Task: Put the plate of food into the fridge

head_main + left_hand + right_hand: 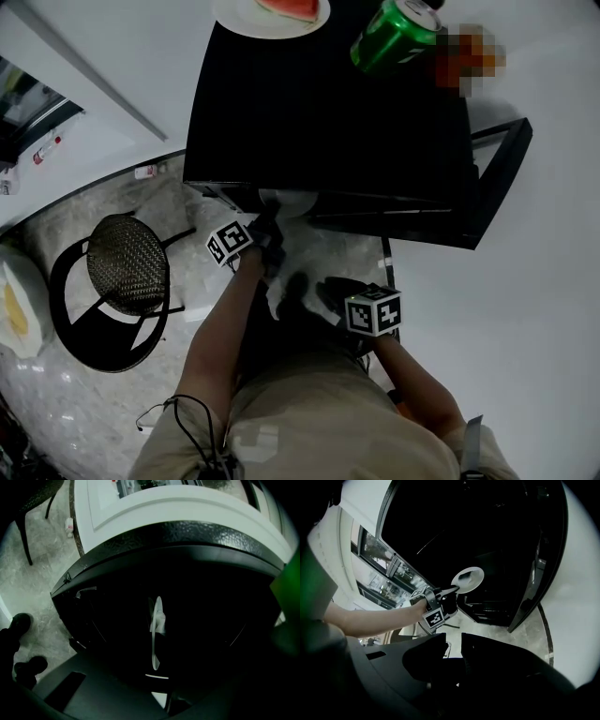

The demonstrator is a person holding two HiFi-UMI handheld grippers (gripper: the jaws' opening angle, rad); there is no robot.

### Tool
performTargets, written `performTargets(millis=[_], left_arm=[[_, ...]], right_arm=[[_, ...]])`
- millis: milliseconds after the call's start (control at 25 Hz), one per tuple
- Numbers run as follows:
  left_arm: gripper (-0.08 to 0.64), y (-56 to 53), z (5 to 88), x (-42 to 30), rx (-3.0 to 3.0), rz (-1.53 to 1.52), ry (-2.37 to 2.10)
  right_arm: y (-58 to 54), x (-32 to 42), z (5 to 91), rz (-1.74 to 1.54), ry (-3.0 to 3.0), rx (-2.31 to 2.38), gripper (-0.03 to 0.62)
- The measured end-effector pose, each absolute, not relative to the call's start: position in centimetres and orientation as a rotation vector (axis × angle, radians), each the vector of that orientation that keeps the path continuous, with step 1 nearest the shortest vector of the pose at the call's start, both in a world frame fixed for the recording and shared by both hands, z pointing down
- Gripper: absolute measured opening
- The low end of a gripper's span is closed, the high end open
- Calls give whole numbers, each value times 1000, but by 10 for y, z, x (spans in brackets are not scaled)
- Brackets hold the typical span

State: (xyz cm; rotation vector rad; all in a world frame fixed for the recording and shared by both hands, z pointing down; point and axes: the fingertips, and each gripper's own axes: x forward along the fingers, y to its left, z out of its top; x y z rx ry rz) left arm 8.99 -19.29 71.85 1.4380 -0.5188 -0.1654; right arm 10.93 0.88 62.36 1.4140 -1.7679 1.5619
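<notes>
Plate [156, 630] at open front of fridge [328, 122], rim pinched between closed jaws of left gripper [453, 588]. Food on plate too dark to identify. Right gripper [452, 639] out in front of fridge, jaws apart, nothing between. Door [497, 178] swung wide at fridge's right. Green can [394, 36] and watermelon plate [244, 21] on fridge top.
</notes>
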Motion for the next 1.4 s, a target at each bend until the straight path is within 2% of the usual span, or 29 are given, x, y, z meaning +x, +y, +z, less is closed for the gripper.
performTargets(millis=[400, 440, 520, 640, 1000, 1080, 1400], left_arm=[[21, -200, 715, 95, 1463, -193, -497], [29, -201, 712, 96, 1481, -202, -487], [114, -201, 705, 97, 1522, -215, -472], [126, -198, 703, 100, 1554, -178, -461], [121, -175, 709, 94, 1558, -62, -448], [39, -171, 711, 95, 1552, -46, -444], [26, -175, 712, 95, 1541, -70, -460]], right_arm=[[10, 114, 622, 1573, -1767, 1435, 110], [11, 114, 622, 1575, -1768, 1434, 110], [10, 113, 623, 1579, -1771, 1430, 110], [9, 113, 623, 1575, -1775, 1424, 110], [9, 111, 625, 1571, -1787, 1411, 110], [9, 110, 624, 1574, -1790, 1410, 110], [13, 114, 623, 1577, -1780, 1423, 109]])
